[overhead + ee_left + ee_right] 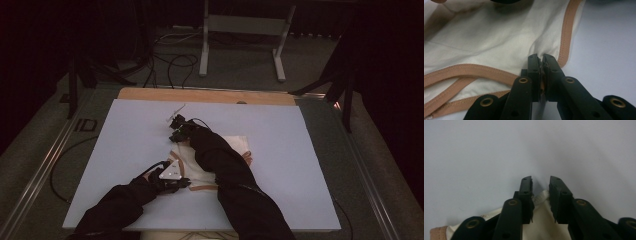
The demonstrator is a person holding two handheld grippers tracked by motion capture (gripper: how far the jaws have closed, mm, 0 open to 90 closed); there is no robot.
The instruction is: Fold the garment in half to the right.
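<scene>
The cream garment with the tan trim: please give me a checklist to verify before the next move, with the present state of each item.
1. Left tool shut on the cream garment: ok, cloth is pinched between its jaws beside the tan trim.
2. Right tool gripping the garment: not ok, a gap shows between its jaws and the cloth edge lies in it, not pressed.
3. Right tool placed over a garment edge: ok.
4. Garment lying flat: not ok, it is bunched and folded.
5. White table sheet bare beyond the garment: ok.
6. Which garment part the right tool reaches: cannot tell.
</scene>
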